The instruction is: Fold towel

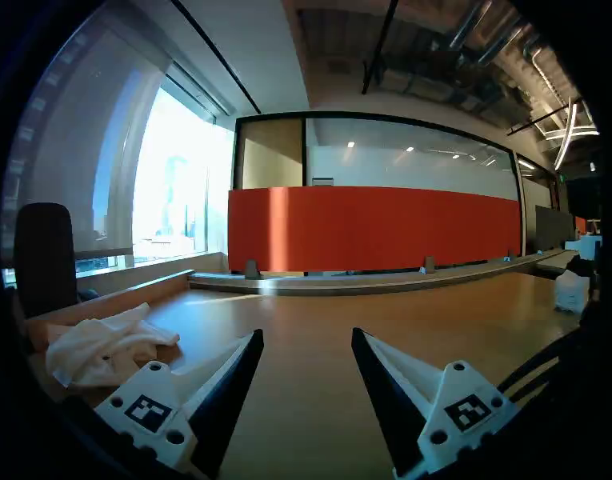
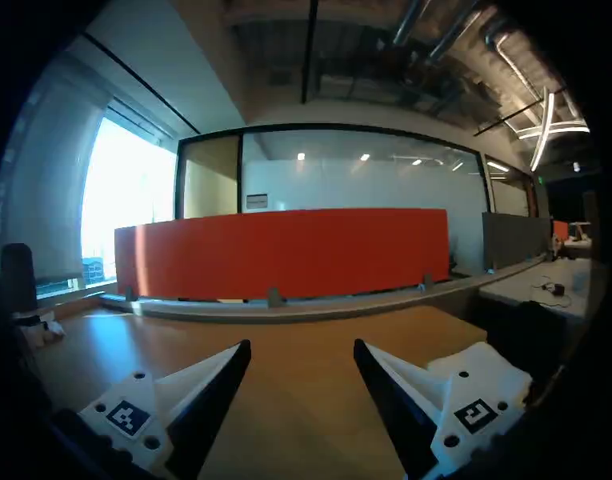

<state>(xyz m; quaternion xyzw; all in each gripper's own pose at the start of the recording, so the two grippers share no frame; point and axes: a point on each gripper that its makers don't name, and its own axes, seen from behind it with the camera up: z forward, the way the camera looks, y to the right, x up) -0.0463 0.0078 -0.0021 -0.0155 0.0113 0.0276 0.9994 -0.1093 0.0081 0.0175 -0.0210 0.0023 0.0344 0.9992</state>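
Note:
A crumpled white towel [image 1: 106, 348] lies on the wooden table [image 1: 402, 320] at the left of the left gripper view, beside a low wooden ledge. My left gripper [image 1: 306, 344] hovers just above the tabletop, open, with nothing between its fingers; the towel sits left of its left finger [image 1: 226, 384], apart from it. In the right gripper view my right gripper [image 2: 302, 352] is also open and empty over the bare wood [image 2: 306, 336]. A small bit of white cloth [image 2: 46, 330] shows at the far left edge there.
An orange divider panel [image 1: 370, 228] runs along the table's far edge, with a grey rail below it. A dark chair back [image 1: 43, 256] stands at the left by the bright window. A white object [image 1: 571, 290] rests at the table's right end.

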